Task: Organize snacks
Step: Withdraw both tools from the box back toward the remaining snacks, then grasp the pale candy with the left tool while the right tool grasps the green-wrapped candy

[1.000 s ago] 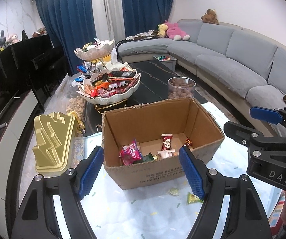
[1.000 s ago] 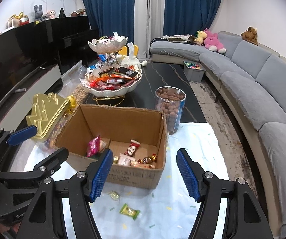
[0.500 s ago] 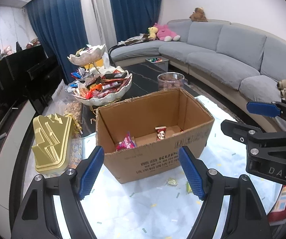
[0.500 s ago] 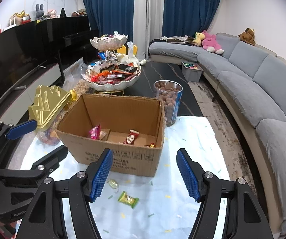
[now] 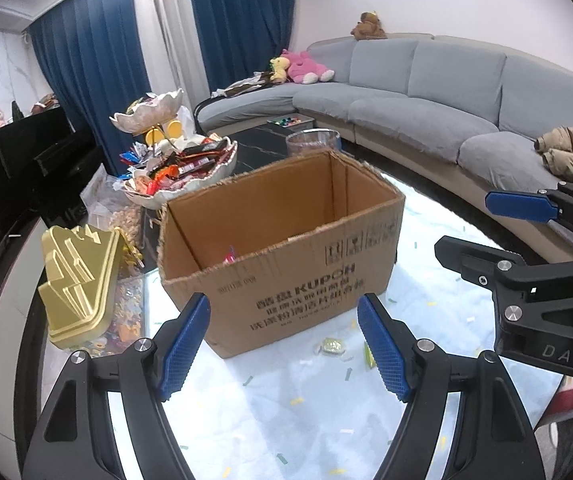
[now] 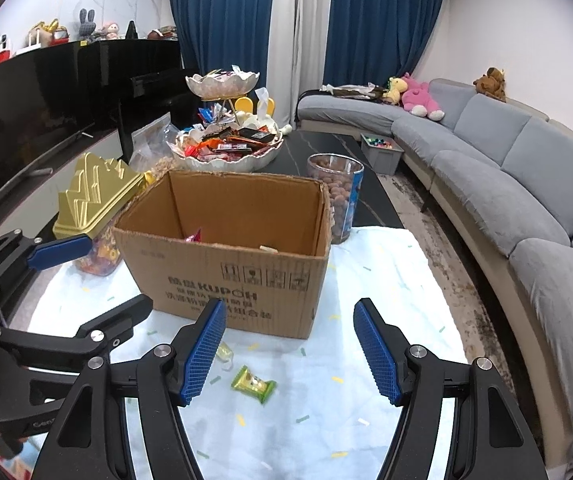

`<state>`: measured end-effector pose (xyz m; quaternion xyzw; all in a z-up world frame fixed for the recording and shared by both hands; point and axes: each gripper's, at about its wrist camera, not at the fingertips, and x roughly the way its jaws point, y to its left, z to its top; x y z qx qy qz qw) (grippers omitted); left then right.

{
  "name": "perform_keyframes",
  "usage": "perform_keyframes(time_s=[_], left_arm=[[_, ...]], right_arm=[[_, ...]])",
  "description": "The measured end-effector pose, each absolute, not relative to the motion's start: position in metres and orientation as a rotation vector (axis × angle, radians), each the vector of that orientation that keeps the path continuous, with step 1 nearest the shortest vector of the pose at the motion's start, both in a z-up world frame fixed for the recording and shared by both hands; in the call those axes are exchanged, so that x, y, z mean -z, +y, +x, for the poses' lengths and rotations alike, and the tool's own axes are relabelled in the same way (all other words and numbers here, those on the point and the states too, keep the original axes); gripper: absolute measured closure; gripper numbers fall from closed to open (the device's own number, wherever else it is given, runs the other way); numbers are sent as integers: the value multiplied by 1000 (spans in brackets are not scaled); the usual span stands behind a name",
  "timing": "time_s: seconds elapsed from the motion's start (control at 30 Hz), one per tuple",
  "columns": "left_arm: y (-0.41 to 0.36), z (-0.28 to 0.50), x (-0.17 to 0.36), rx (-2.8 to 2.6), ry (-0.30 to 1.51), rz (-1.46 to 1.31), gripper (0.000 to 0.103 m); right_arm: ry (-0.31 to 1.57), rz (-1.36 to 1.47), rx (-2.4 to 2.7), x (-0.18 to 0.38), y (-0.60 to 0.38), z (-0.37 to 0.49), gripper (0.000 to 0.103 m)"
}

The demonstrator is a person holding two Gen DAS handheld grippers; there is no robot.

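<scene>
In the left wrist view, the left gripper (image 5: 284, 344) stands wide apart with nothing between its blue pads, pointed at the printed front of the cardboard box (image 5: 286, 256) on the pale cloth (image 5: 286, 412). A small wrapped candy (image 5: 333, 346) lies on the cloth just before the box, with a green wrapper edge beside it, mostly hidden by the right pad. The box reads "KUPOH" among Chinese characters; the right gripper (image 5: 486, 224), seen from the side with "DAS" on its body, is likewise parted and empty. In the right wrist view, the right gripper's pads gape over the cloth, holding nothing, and a green candy (image 6: 253, 384) lies between and slightly below them, near a clear-wrapped sweet (image 6: 224, 353) by the left pad. Such a sweet is likely light, with a crinkly, somewhat slippery wrapper; a pinch across its middle, not the twisted ends, should hold best. The box shows "KUPOH" again, with handling symbols above. Behind it stand a gold lid (image 6: 90, 196), a jar of nuts (image 6: 336, 196) and a tiered snack bowl (image 6: 226, 148).
</scene>
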<state>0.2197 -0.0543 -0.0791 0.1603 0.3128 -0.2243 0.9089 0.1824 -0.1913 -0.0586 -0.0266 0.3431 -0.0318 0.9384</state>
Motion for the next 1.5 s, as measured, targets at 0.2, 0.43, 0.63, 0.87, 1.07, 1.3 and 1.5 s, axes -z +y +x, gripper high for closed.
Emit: perform_keyframes(time_s=[0.2, 0.43, 0.63, 0.87, 1.07, 1.3, 1.5], left_arm=[[-56, 218, 103, 486, 645, 358, 27], [-55, 224, 140, 536, 665, 366, 27], [-50, 232, 159, 542, 679, 312, 27], [-58, 239, 184, 590, 691, 323, 27], [-60, 246, 198, 636, 706, 333, 31], [-67, 257, 213, 714, 742, 365, 41], [-73, 270, 216, 757, 755, 352, 42]], right_arm=[[730, -39, 83, 82, -191, 181, 36], [776, -60, 108, 116, -192, 180, 36], [831, -64, 128, 146, -193, 181, 36], [842, -81, 87, 175, -185, 177, 36], [855, -78, 38, 194, -179, 181, 36], [880, -68, 1, 212, -178, 190, 36], [902, -36, -33, 221, -183, 199, 36]])
